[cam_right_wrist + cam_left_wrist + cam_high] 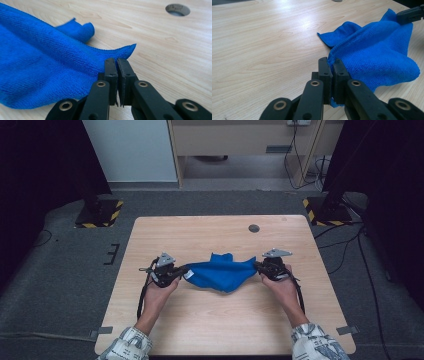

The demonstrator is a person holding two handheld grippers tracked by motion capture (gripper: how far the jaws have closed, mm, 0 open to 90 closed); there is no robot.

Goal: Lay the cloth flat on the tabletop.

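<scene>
A blue microfibre cloth (222, 272) hangs stretched between my two grippers over the middle of the wooden table (200, 235). My left gripper (184, 271) is shut on the cloth's left edge; in the left gripper view the blue cloth (377, 55) is pinched between the closed jaws of my left gripper (332, 62). My right gripper (258, 265) is shut on the cloth's right corner. In the right gripper view the blue cloth (42, 65) runs leftward from the closed jaws of my right gripper (116, 61). The other gripper's black jaw tip (410, 15) bites the far corner.
A round cable hole (254, 228) sits near the table's far edge, also seen as a hole (177, 9) in the right gripper view. Black stand bases with yellow-striped edges (99, 213) (325, 210) stand on the grey floor beyond the table.
</scene>
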